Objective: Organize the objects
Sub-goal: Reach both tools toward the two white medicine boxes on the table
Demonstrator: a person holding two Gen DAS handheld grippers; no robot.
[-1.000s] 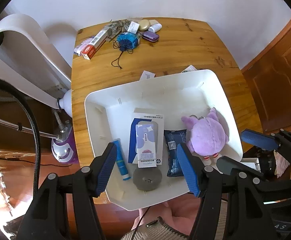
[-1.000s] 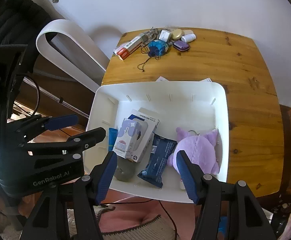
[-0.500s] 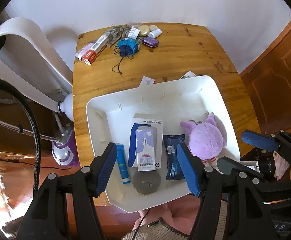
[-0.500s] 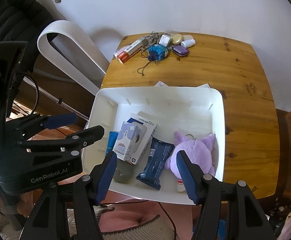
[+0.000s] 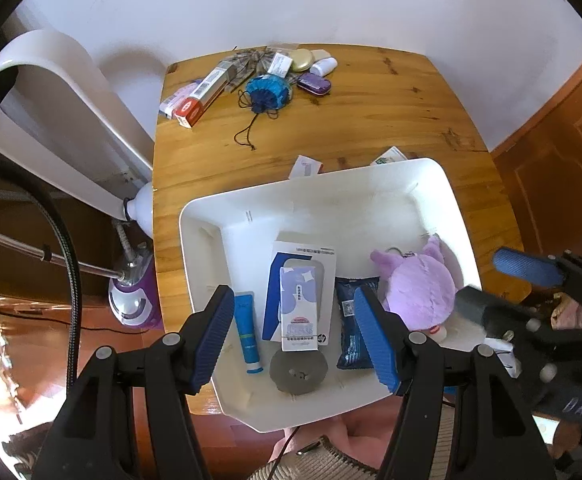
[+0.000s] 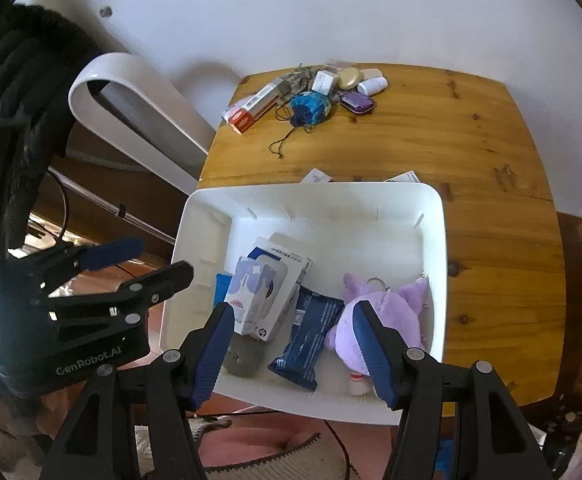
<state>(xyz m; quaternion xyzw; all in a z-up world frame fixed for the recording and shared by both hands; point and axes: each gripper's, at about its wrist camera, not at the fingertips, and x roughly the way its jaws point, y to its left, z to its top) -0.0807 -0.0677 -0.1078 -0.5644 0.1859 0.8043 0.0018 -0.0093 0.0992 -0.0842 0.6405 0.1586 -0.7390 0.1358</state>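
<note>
While hovering above the white plastic bin (image 5: 453,204), left hand-held gripper (image 5: 297,338) with blue ribbed pads apart, nothing between. Bin on the wooden worktop (image 5: 391,120), near edge. Inside, left to right: blue tube (image 5: 246,326), white-and-blue flat box (image 5: 311,264) with a lilac carton (image 5: 299,308) on top, grey round lump (image 5: 299,372), dark blue foil pack (image 5: 351,332), purple plush toy (image 5: 419,292). Still to sort, by the look of it: far-edge cluster, incl. red-and-white long box (image 5: 197,98), blue drawstring pouch (image 5: 267,90), purple oval case (image 5: 314,82). Best approach: reach over the bin's far wall, take one item at a time, avoid snagging the pouch cord. Two small cards behind the bin wall cut off, unreadable.

Right wrist view: right hand-held gripper (image 6: 295,350) likewise apart and empty, pointing down over the bin's near half. Grey lump partly hidden behind a pad; small white bottle (image 6: 355,386) under the plush hard to identify. Far cluster too small to separate item by item.
</note>
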